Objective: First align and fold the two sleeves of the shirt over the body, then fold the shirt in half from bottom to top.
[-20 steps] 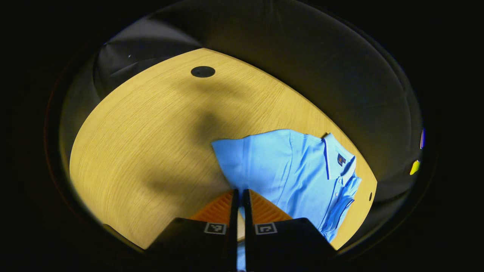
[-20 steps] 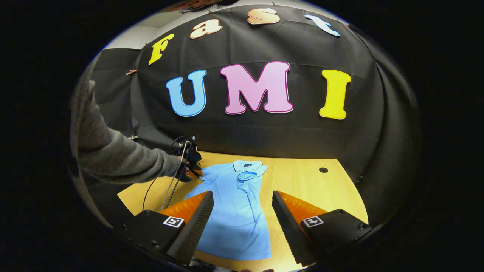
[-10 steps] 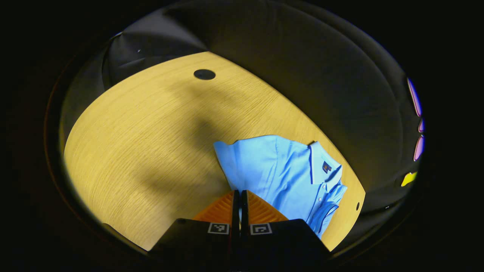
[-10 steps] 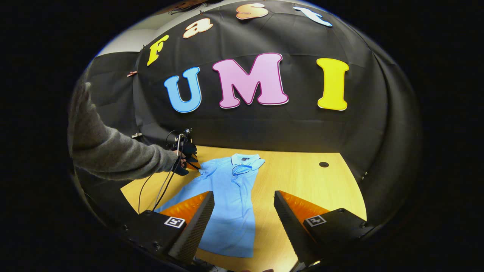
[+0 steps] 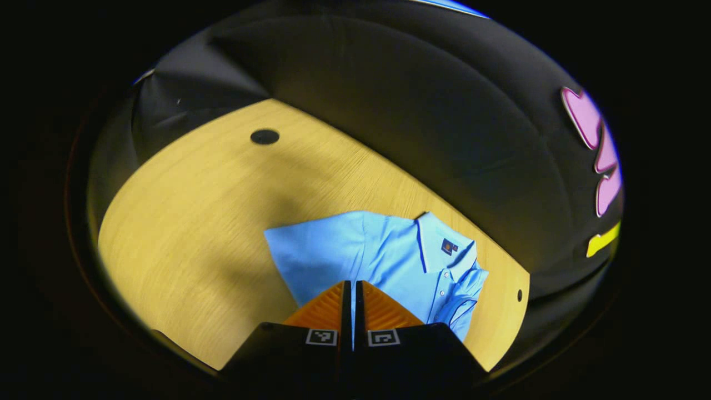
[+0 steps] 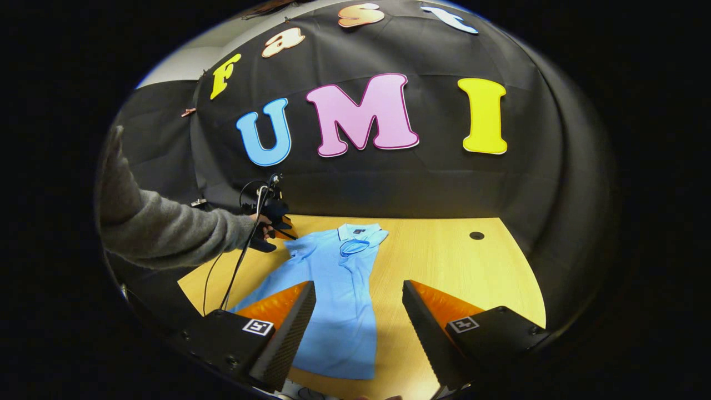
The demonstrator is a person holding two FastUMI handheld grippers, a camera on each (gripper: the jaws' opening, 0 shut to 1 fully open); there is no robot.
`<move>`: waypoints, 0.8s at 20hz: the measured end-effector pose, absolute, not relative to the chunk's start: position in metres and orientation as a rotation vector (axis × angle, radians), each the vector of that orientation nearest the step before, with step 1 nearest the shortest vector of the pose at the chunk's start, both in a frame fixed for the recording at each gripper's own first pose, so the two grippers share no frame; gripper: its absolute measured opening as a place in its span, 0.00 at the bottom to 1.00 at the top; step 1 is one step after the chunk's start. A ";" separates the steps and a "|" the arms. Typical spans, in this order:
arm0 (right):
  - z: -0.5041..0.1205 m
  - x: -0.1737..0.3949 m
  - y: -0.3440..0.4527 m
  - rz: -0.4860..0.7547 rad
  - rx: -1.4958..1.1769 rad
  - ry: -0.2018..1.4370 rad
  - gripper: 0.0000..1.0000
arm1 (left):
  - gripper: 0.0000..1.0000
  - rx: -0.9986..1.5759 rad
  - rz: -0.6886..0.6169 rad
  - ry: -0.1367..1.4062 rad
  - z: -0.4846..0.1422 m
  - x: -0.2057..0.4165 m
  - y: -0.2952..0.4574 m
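A light blue polo shirt lies lengthwise on the wooden table, collar toward the far wall. One sleeve lies folded over the chest, its cuff a loop below the collar. My left gripper is shut, and a thin strip of blue cloth shows between its fingers. From the right gripper view, that left gripper sits at the shirt's other sleeve, held by a hand in a grey sleeve. My right gripper hangs open above the shirt's lower half, touching nothing.
A black cable trails from the left gripper across the table's left corner. A round grommet hole sits at the table's far right. The black cloth wall stands right behind the table's far edge.
The left gripper has stayed shut and swung, so the shirt slid left in its view. In the right gripper view the shirt's left side has spread outward. The right gripper stays open.
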State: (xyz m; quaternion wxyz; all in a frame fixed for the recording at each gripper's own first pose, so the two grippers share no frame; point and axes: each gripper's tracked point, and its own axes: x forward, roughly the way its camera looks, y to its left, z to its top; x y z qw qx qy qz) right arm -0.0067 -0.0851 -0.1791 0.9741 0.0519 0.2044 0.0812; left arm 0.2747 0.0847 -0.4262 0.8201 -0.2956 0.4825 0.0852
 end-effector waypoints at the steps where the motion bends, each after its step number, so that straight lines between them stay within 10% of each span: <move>1: -0.181 -0.009 -0.084 0.165 0.106 0.414 0.98 | 0.06 -0.656 0.194 1.063 -0.430 0.266 0.088; 4: -0.191 -0.009 -0.079 0.188 0.113 0.436 0.98 | 0.02 -0.632 0.321 1.059 -0.438 0.261 0.122; 9: -0.194 -0.004 -0.084 0.194 0.137 0.436 0.98 | 0.78 -0.599 0.373 1.125 -0.450 0.253 0.128; 16: -0.208 -0.008 -0.100 0.156 0.146 0.470 0.98 | 0.75 -0.624 0.351 1.157 -0.469 0.268 0.108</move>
